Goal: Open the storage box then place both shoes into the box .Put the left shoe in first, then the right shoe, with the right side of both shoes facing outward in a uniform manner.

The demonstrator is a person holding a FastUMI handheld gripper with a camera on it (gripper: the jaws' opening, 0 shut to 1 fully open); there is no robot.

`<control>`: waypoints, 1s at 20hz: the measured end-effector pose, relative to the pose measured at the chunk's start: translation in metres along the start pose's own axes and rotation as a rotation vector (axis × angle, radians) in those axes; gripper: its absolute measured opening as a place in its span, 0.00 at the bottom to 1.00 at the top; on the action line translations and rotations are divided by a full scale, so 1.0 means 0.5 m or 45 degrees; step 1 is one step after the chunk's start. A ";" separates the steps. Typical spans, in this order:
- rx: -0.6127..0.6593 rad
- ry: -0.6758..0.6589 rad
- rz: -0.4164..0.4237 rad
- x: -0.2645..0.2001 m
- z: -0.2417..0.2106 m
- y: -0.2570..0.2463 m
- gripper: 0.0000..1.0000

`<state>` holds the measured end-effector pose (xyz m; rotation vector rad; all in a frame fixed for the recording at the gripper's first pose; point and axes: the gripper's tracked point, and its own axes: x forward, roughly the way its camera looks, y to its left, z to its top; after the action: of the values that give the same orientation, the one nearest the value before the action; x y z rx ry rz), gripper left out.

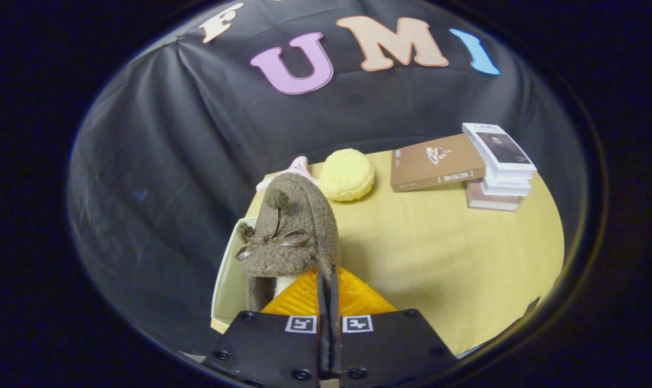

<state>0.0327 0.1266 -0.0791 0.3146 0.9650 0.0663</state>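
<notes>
Shoe (290, 231) hangs pinched in the closed gripper (327, 280), long axis upright, above the open box (226, 280).

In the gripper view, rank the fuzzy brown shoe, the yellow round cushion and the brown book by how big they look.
1. Fuzzy brown shoe, pinched by the hand-held gripper; nearness inflates it.
2. Brown book.
3. Yellow round cushion.

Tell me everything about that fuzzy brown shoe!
The fuzzy brown shoe looks like woolly fleece, with a thin shiny ribbon bow and two pom-poms on front. It stands up on end, just ahead of the gripper, whose fingers are shut on its edge. Its lower part sits in the open white box at the table's edge.
</notes>
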 end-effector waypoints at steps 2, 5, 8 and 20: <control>-0.007 0.016 0.003 0.020 -0.030 0.048 0.04; -0.010 0.029 -0.034 0.058 -0.053 0.075 0.04; -0.006 0.013 -0.066 0.078 -0.053 0.100 0.04; -0.054 0.076 -0.214 0.171 -0.132 0.083 0.05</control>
<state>0.0310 0.1983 -0.1698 0.1924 1.0446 -0.0577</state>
